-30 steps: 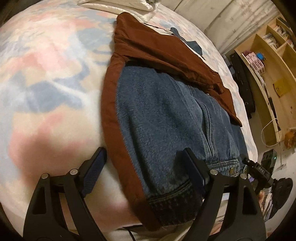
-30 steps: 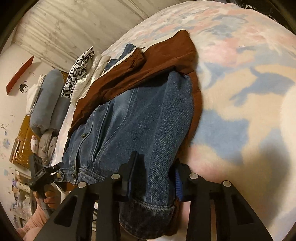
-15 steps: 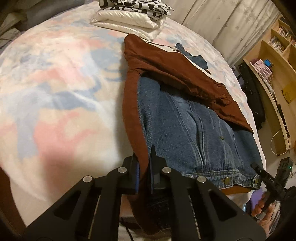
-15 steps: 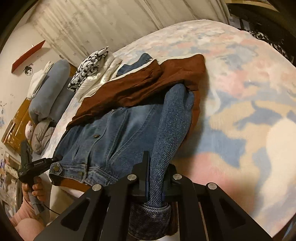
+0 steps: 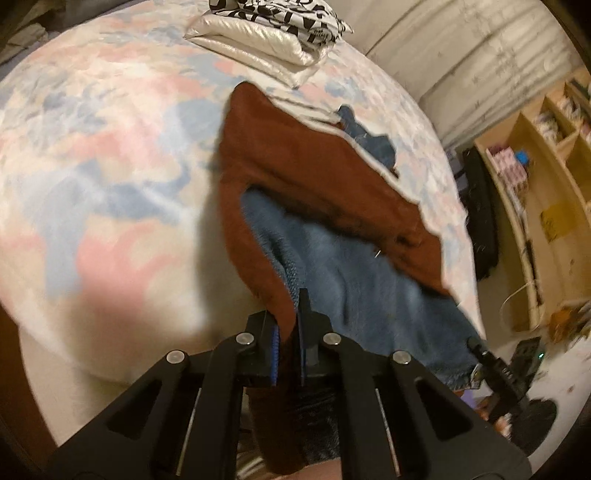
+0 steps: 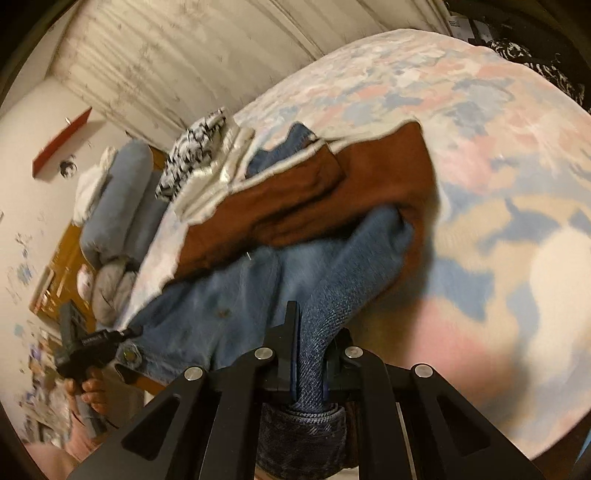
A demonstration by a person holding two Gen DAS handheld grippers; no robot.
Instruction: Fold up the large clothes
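Note:
A blue denim jacket (image 5: 362, 280) with a brown lining (image 5: 314, 177) lies on the pastel-patterned bed (image 5: 92, 147). My left gripper (image 5: 289, 321) is shut on the jacket's near left edge, brown lining and denim pinched together and lifted off the bed. In the right wrist view the same jacket (image 6: 221, 295) shows its brown lining (image 6: 369, 177) folded over the far part. My right gripper (image 6: 313, 332) is shut on the denim sleeve (image 6: 354, 266) just above the cuff, which hangs below the jaws. The sleeve rises in a ridge from the bed.
Folded clothes (image 5: 273, 33) are stacked at the bed's far end, white below and black-and-white on top. Wooden shelves (image 5: 535, 177) stand right of the bed. Grey bolsters (image 6: 118, 199) lie at the left. A hand (image 6: 88, 391) holds the other gripper's black body (image 6: 88, 347).
The left jaws went from wide open to shut on the brown-lined edge. The right jaws tightened on the sleeve. Both grippers rose, pulling the jacket's near end up off the bed.

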